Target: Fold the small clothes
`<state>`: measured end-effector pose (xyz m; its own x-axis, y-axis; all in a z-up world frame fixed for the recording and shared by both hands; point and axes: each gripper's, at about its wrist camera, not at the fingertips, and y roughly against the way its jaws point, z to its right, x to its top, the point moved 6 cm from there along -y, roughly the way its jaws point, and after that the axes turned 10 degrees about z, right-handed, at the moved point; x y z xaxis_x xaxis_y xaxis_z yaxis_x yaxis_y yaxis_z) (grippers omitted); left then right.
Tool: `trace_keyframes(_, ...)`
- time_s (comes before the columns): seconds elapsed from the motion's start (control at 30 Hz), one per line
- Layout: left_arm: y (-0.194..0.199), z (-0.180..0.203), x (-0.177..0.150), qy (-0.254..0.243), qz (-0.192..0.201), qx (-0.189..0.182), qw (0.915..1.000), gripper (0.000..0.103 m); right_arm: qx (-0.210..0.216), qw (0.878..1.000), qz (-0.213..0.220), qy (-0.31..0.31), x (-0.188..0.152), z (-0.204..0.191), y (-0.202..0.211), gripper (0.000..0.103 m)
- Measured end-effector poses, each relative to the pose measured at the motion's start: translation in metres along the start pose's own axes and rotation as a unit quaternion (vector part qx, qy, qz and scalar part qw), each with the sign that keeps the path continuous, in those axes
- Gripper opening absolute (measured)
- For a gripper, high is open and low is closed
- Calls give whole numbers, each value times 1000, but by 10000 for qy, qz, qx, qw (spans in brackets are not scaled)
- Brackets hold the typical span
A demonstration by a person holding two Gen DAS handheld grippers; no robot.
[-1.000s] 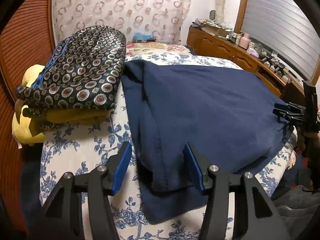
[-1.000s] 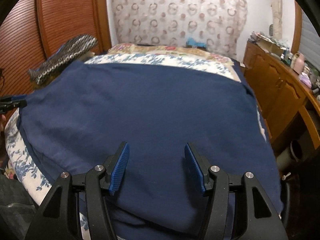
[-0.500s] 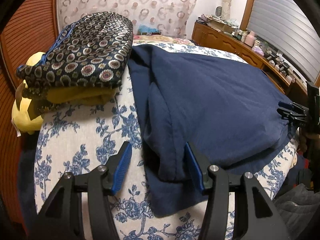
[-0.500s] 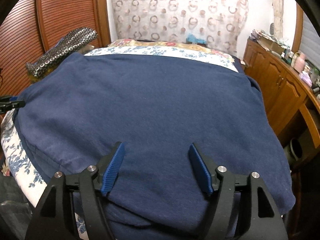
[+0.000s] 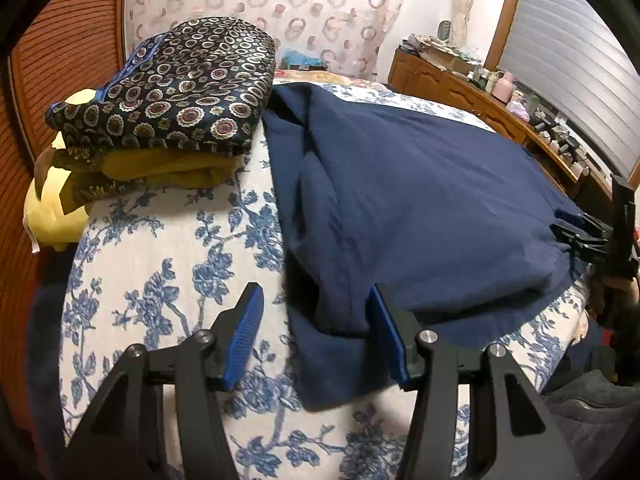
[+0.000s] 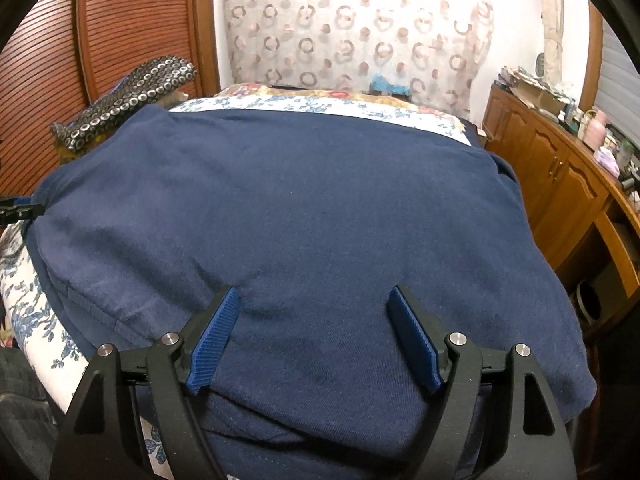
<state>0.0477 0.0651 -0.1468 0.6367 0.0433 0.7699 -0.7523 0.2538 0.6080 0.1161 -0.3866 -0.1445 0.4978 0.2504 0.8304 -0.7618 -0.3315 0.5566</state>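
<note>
A navy blue garment (image 5: 420, 208) lies spread on the bed with the blue-flowered sheet (image 5: 160, 264); it fills most of the right wrist view (image 6: 304, 208). My left gripper (image 5: 316, 332) is open and hovers over the garment's folded left edge near the front corner. My right gripper (image 6: 314, 336) is open, wider than the left, just above the garment's near right part. The right gripper also shows at the right edge of the left wrist view (image 5: 588, 236), beside the garment's corner.
A stack of folded clothes, dark patterned fabric (image 5: 180, 92) over yellow ones (image 5: 168, 168), sits at the bed's far left by the wooden slatted wall (image 5: 60, 60). A wooden cabinet (image 6: 560, 184) with clutter runs along the right side. A patterned curtain (image 6: 360, 40) hangs behind.
The left gripper has moved left, so its jaws now straddle the garment's left edge. The right gripper's jaws have opened wider and drawn back slightly over the garment.
</note>
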Motion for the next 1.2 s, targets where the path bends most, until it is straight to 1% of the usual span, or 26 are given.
trace_keyframes(0.1,2,5,-2,14,21,-135,9999,54,-1,10000,1,-1,0,0,0,79)
trace_keyframes(0.13,2,8,-3,-49,30,-140,9999,46,0,10000,2,-2,0,0,0,79)
trace_keyframes(0.17,3,10,-4,-137,31,-136,9998,42,0,10000,4,-3,0,0,0,79)
trace_keyframes(0.2,3,13,-5,-206,36,-134,9997,41,-1,10000,4,-3,0,0,0,79)
trace_keyframes(0.27,2,14,-4,-217,34,-147,9997,32,-1,10000,4,-2,0,0,0,79)
trace_keyframes(0.3,2,14,-4,-194,32,-151,9997,31,0,10000,5,-4,0,0,0,79)
trace_keyframes(0.37,2,13,-3,-171,20,-167,9997,21,0,10000,6,-3,0,0,0,79)
trace_keyframes(0.5,1,16,-3,-200,33,-230,9995,16,0,10000,8,-1,0,0,0,79)
trace_keyframes(0.57,2,16,-3,-183,75,-248,9995,11,1,10000,11,-3,0,0,0,79)
trace_keyframes(0.73,12,28,4,-327,315,-368,9983,7,1,10000,12,-2,-1,0,0,79)
trace_keyframes(0.83,21,38,13,-408,472,-500,9968,7,2,10000,15,-3,-1,0,0,79)
trace_keyframes(0.97,30,45,28,-474,679,-549,9951,7,2,10000,16,-7,-1,0,0,79)
trace_keyframes(1.2,31,60,48,-553,863,-677,9924,7,4,10000,20,-6,-1,0,0,79)
